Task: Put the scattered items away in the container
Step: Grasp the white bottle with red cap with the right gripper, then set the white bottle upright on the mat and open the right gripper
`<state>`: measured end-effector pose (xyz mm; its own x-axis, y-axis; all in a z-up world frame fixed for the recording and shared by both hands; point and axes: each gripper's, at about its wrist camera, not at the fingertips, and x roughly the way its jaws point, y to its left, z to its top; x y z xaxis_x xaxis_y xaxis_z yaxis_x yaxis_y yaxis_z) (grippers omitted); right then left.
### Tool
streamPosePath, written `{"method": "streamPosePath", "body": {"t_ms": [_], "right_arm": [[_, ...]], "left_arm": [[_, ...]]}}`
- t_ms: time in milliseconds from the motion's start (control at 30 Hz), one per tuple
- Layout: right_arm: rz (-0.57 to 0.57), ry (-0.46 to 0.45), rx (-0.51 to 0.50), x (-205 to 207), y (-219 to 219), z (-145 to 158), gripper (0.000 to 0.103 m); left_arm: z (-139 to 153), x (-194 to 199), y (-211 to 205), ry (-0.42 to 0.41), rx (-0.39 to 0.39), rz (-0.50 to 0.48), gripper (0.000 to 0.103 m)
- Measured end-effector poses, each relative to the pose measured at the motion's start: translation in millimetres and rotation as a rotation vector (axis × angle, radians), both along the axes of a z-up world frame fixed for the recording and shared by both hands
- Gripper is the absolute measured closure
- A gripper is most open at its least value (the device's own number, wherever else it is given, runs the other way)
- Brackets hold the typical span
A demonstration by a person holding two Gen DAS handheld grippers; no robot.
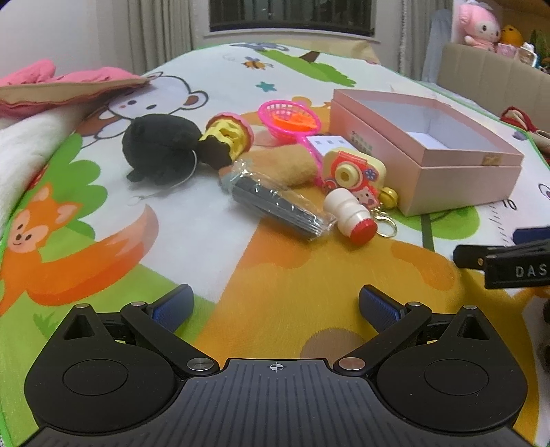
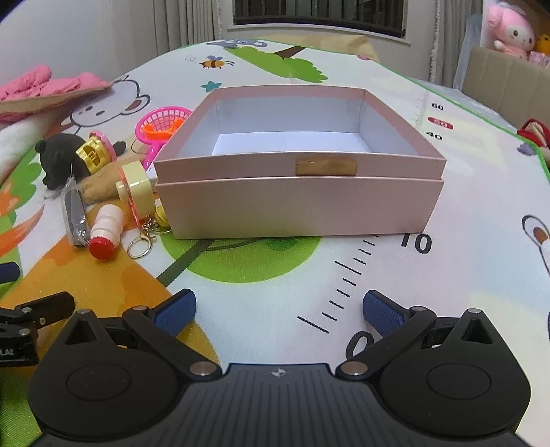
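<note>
An empty pink box (image 1: 457, 172) (image 2: 299, 206) stands on the play mat. Left of it lies a heap of toys: a black plush (image 1: 160, 151) (image 2: 56, 161), a pink net scoop (image 1: 288, 117) (image 2: 161, 123), a toy camera keychain (image 1: 354, 175) (image 2: 135, 189), a white bottle with a red cap (image 1: 349, 213) (image 2: 105, 230), a wrapped dark pack (image 1: 278, 203) (image 2: 75, 216), a tan plush (image 1: 282, 165) and a yellow-pink toy (image 1: 230, 134) (image 2: 94, 151). My left gripper (image 1: 276, 306) is open, short of the heap. My right gripper (image 2: 278, 309) is open, facing the box front.
A pink cushion (image 1: 51, 86) (image 2: 44, 89) lies at the far left on white bedding. Plush toys (image 1: 481, 27) (image 2: 512, 31) sit on a beige headboard at the back right. The other gripper's black body (image 1: 505, 264) (image 2: 27, 319) shows at each view's edge.
</note>
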<state>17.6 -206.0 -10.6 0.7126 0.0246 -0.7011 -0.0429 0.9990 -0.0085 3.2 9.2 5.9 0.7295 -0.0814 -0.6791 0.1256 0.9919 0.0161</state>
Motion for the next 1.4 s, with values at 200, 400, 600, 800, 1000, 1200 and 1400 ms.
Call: {"method": "streamPosePath", "body": {"t_ms": [200,400,600,800,1000,1200,1400], "right_arm": [[0.094,-0.136,-0.015,-21.1,21.7,17.8,0.001],[0.347,-0.209,-0.090,-23.4,85.9,31.6,0.042],[0.378,-0.125,-0.050,8.9,112.0,20.1,0.070],[0.371,-0.094,-0.007,-1.1,78.2,21.9,0.081],[0.263,-0.099,-0.087,-33.0,5.9,22.5,0.082],[0.105,-0.130,-0.135,-49.8,-44.5,11.5,0.045],[0.058,-0.187,-0.102,-56.9,-53.1,1.2,0.031]], "left_arm": [[11.0,-12.0,30.5,-0.053,-0.099,0.063,0.000],[29.8,-10.1,60.4,-0.100,-0.047,0.179,0.000],[34.9,-14.2,83.5,-0.115,-0.143,0.144,0.000],[36.7,-7.2,64.1,-0.137,-0.094,0.042,0.000],[30.0,10.6,19.4,-0.142,0.057,-0.096,0.000],[21.1,27.1,-10.0,-0.148,0.193,-0.134,0.000],[12.7,48.3,-14.0,-0.110,0.220,-0.113,0.000]]}}
